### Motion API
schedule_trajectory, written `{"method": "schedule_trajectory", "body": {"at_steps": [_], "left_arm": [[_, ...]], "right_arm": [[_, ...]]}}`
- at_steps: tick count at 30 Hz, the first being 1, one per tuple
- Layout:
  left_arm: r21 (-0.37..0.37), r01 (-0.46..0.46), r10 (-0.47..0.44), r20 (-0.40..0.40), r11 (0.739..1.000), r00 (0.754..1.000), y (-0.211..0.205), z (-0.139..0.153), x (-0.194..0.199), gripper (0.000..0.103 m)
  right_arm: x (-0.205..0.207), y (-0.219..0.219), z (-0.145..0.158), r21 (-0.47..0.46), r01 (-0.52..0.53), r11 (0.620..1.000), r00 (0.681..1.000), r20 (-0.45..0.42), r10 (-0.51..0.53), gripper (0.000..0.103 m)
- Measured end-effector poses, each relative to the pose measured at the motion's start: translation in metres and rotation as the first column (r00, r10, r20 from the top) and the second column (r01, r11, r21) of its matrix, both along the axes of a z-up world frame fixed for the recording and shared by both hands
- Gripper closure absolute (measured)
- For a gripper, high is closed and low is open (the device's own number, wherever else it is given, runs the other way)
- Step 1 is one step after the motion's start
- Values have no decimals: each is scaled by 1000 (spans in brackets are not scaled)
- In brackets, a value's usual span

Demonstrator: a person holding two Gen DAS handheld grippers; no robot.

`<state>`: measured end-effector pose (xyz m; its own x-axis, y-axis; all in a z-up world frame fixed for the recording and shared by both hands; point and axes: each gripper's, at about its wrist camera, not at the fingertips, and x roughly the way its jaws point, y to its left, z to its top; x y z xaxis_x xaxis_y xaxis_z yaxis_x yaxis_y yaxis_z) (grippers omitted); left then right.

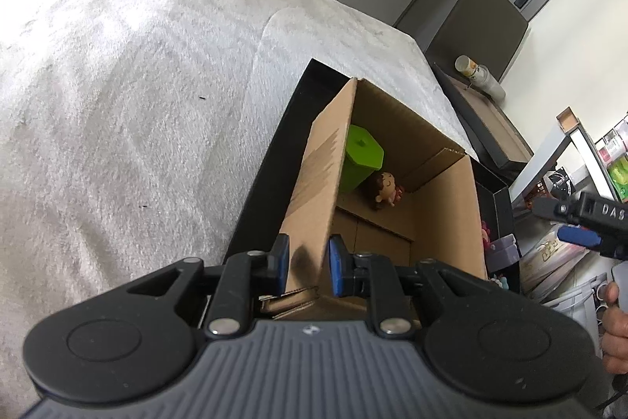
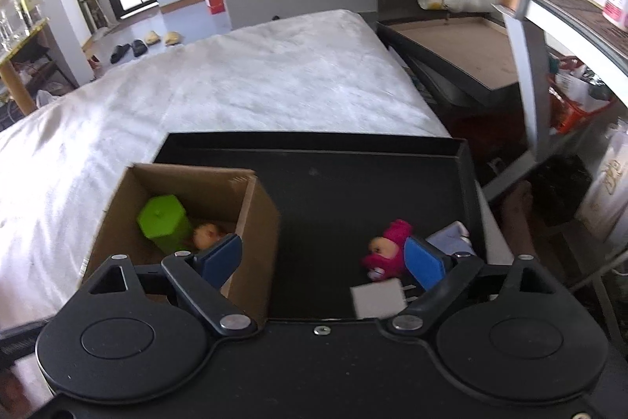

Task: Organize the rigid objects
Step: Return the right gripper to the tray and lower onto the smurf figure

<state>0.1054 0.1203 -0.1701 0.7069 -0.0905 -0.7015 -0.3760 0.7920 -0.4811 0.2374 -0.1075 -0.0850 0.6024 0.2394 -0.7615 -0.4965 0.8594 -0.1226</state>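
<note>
My left tool (image 1: 308, 264) pinches the cardboard box (image 1: 443, 207) wall; my right tool (image 2: 322, 258) gapes wide. The pink toy (image 2: 386, 248) looks light, stiff: grip its body.

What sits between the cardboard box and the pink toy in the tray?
Nothing: bare black tray floor separates the cardboard box from the pink toy, seen in the right wrist view.

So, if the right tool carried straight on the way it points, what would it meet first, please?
Probably the bare floor of the black tray, between the cardboard box and the pink toy; depth is unclear.
</note>
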Motion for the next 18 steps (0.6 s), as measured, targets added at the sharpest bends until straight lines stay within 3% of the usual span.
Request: {"method": "schedule_trajectory", "body": {"at_steps": [8,18], "left_arm": [[2,7,-7,-16,1000,1000,-3,-4,0,84],[13,2,-2,-16,1000,1000,-4,-6,3,86]], "right_arm": [[8,-27,-14,-94,39,995,999,40,-35,14],[14,-39,-39,-185,-16,983,1000,-23,12,19]]}}
